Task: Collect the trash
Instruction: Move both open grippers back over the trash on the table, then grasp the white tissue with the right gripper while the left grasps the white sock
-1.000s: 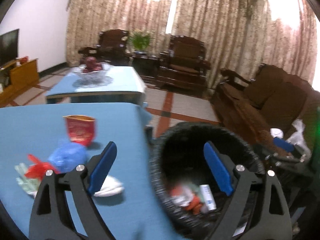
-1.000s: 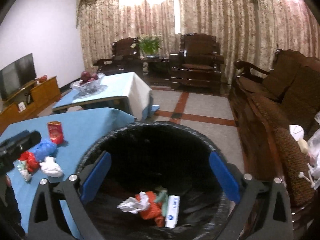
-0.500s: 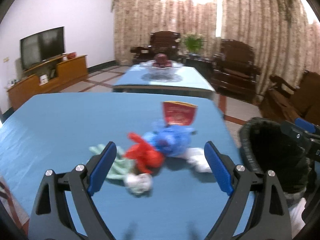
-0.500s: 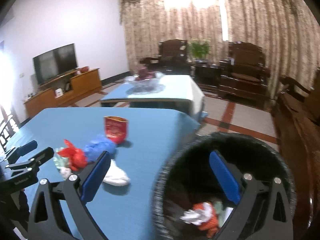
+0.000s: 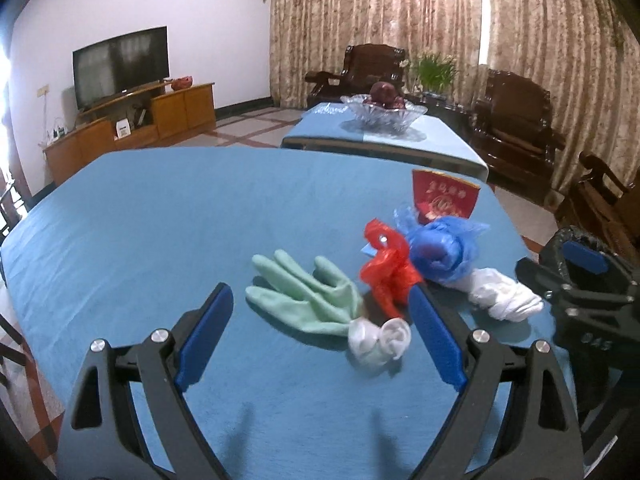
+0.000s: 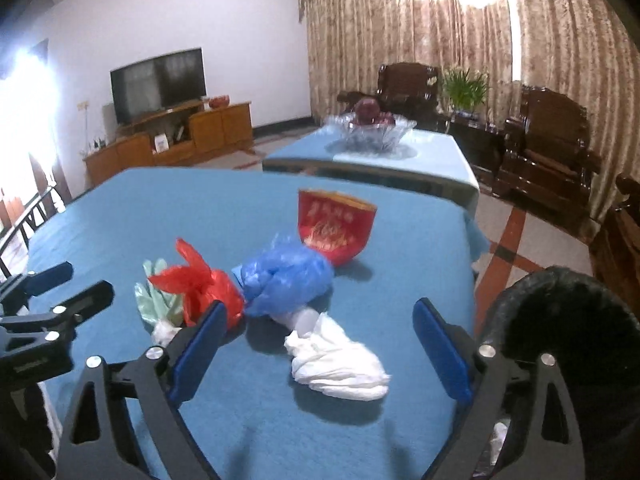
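Observation:
On the blue table [image 5: 160, 220] lies a heap of trash: a green glove [image 5: 304, 296] with a white cuff [image 5: 380, 338], a red plastic bag [image 5: 386, 268], a blue plastic bag [image 5: 440, 248], a crumpled white tissue [image 5: 504, 296] and a red paper cup [image 5: 444, 198]. My left gripper [image 5: 320, 344] is open and empty, just short of the glove. My right gripper [image 6: 320, 352] is open and empty, with the white tissue [image 6: 340, 364] between its fingers. The black-lined trash bin [image 6: 568, 320] stands at the table's right edge.
A second blue table with a glass fruit bowl [image 5: 384, 114] stands behind. Dark wooden armchairs [image 5: 516, 120] and curtains lie beyond, a TV on a wooden cabinet [image 5: 120, 66] at the left. The right gripper shows at the right in the left wrist view [image 5: 580, 292].
Both grippers have swung left from over the trash bin to the table and closed in on the trash heap. Both stayed open and empty.

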A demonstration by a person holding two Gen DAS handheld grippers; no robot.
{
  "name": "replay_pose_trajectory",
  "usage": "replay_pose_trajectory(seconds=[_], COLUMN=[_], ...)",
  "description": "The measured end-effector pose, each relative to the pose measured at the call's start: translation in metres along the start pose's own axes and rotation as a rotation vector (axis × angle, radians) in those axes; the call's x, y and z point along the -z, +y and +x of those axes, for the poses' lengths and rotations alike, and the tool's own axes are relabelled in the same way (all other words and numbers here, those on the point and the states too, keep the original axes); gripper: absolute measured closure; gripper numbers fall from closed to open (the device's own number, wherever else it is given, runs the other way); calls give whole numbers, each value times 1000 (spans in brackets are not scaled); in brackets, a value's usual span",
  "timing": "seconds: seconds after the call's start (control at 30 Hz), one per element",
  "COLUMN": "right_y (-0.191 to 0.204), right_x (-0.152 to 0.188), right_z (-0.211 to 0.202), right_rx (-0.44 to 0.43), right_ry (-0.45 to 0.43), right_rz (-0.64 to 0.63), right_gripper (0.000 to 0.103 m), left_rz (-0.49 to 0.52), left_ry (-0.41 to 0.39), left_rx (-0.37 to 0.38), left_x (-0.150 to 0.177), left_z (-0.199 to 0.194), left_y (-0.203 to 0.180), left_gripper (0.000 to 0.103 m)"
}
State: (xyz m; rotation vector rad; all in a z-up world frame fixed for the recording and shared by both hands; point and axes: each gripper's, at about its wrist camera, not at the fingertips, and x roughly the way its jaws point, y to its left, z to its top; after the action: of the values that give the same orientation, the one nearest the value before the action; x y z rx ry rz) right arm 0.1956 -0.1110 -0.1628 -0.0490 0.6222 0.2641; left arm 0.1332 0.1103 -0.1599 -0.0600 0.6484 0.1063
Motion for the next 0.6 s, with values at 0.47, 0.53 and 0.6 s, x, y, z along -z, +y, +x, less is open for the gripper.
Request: replay_pose_trajectory(seconds=[0.47,0.53,0.6], right_y=[-12,-15,-18], right_x=[23,24,24], right_z=[47,51,55], right_rx=[31,19,2], right_ry=[148,169,190], right_rz=[2,20,33], right_gripper=[20,26,36], left_rz=[-11,-6,-5], left_ry=[52,58,63], left_rx=[-5,-4,-3], left_x=[18,19,20], left_z=[22,24,25], left_y=[11,9,8], left_gripper=[16,16,16])
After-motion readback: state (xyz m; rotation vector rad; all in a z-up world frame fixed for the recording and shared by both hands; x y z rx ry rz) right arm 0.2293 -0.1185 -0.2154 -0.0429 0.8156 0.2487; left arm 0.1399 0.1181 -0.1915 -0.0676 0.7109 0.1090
